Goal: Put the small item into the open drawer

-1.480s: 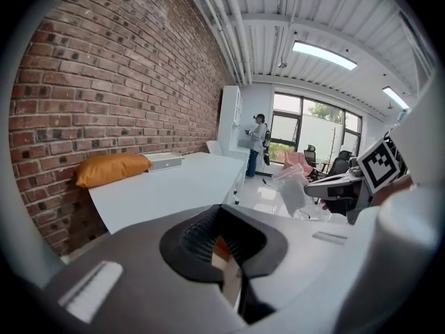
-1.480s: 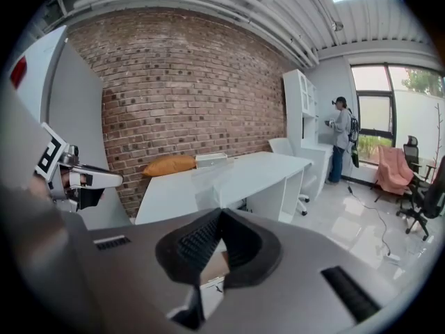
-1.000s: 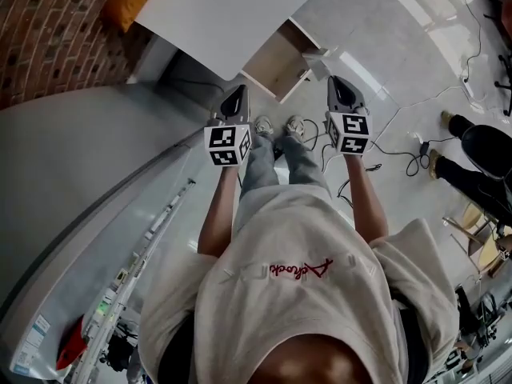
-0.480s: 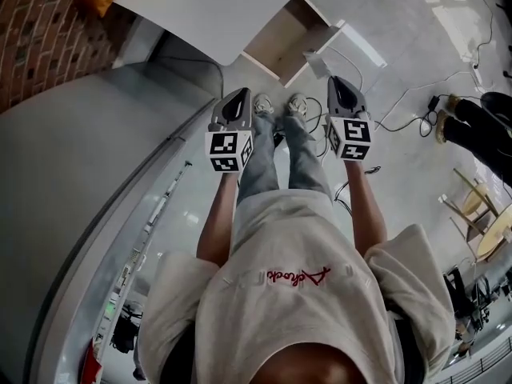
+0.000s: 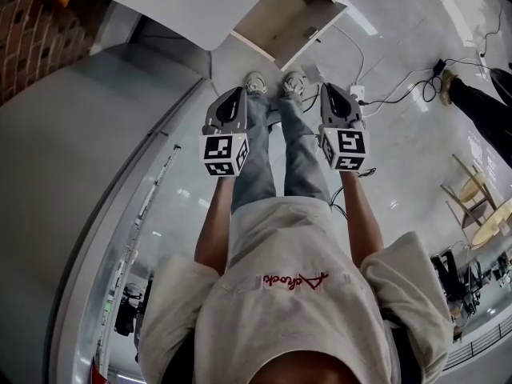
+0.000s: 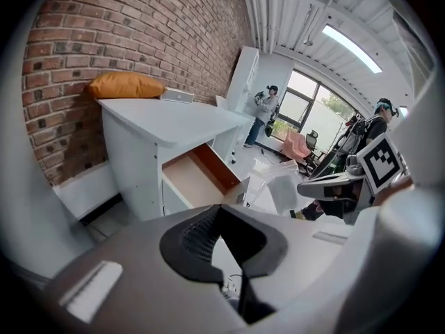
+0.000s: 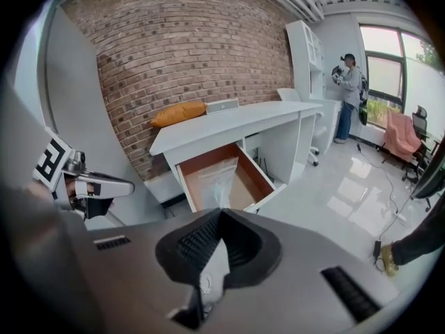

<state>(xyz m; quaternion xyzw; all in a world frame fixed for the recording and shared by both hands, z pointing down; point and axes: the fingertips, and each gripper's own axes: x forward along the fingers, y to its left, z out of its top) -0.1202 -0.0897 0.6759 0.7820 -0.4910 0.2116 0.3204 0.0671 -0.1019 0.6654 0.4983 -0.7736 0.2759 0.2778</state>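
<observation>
The white desk's drawer (image 5: pixel 292 18) stands pulled out, its brown inside showing. A clear plastic bag (image 7: pixel 217 178) lies flat inside the drawer (image 7: pixel 222 176); I see no other small item. I hold both grippers in front of me above the floor, short of the drawer. The left gripper (image 5: pixel 232 96) hangs over my left leg, the right gripper (image 5: pixel 332 93) beside my right leg. The left gripper (image 6: pixel 220 211) has its pads together with nothing between them. So does the right gripper (image 7: pixel 221 214). From the left, the drawer (image 6: pixel 198 179) shows its side and bare bottom.
An orange cushion (image 7: pixel 179 112) lies on the white desk top (image 5: pixel 184 2) against a brick wall. My shoes (image 5: pixel 256 81) stand just before the drawer. Cables and a power strip (image 5: pixel 357 94) trail on the glossy floor; another person's leg (image 5: pixel 480 106) is at right.
Both grippers have sunk lower and drawn nearer to my body. The desk and drawer have slid toward the top of the head view. Both stay shut.
</observation>
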